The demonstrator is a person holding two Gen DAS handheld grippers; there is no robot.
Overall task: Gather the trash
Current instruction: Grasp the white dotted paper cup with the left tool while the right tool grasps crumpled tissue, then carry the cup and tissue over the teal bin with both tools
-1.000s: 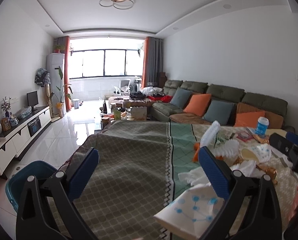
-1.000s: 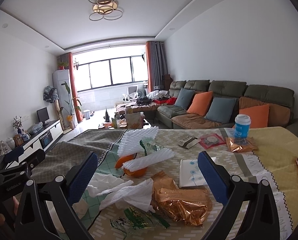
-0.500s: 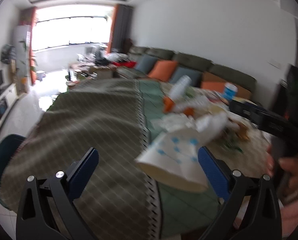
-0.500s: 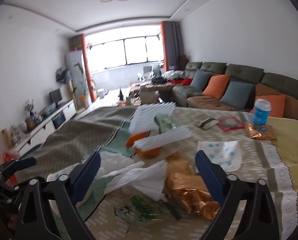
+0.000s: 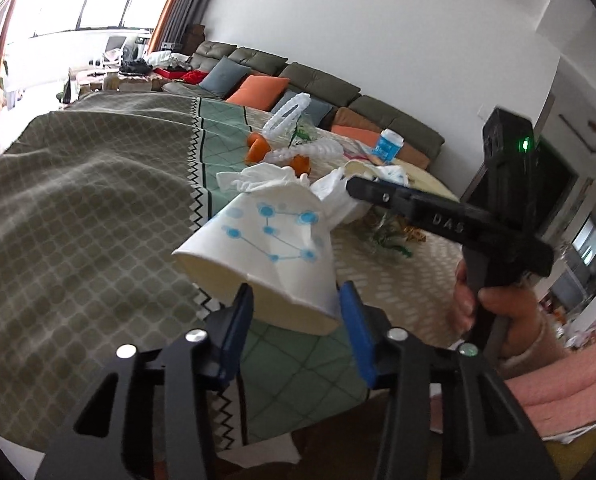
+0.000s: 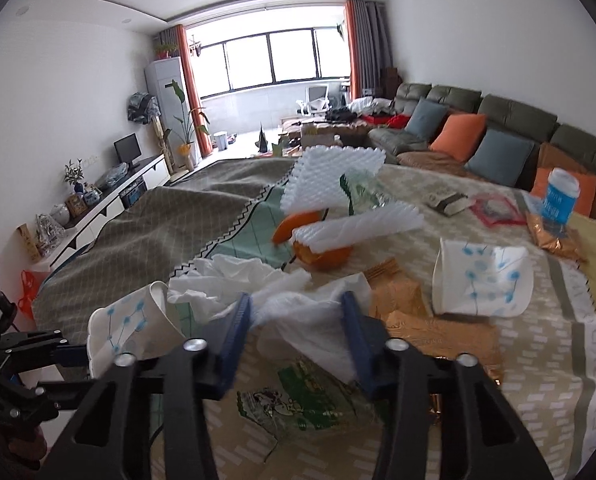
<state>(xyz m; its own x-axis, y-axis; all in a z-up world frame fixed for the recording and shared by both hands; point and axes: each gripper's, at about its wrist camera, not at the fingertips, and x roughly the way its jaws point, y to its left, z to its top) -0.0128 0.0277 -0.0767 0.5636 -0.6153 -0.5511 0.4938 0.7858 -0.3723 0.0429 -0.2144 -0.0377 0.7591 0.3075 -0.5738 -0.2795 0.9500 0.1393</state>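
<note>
My left gripper [image 5: 296, 312] is shut on a crushed white paper cup with blue dots [image 5: 266, 252], held at the near table edge; the cup also shows in the right wrist view [image 6: 128, 326]. My right gripper [image 6: 296, 322] is closed around a crumpled white tissue or plastic wrap [image 6: 306, 316] on the table. Around it lie more white tissue [image 6: 234, 276], a gold foil wrapper [image 6: 426, 320], a green printed wrapper [image 6: 298, 392], a second crushed paper cup [image 6: 482, 278], white foam fruit nets [image 6: 334, 178] and orange peels [image 6: 322, 254].
The table wears an olive, green and yellow cloth [image 5: 78, 208]. A blue-labelled cup [image 6: 560, 200], a red packet [image 6: 496, 208] and a small box [image 6: 448, 204] stand at the far right. A sofa with cushions [image 6: 478, 136] is behind.
My left gripper has swung right and closed on the paper cup. My right gripper has dropped toward the table and closed around the white tissue.
</note>
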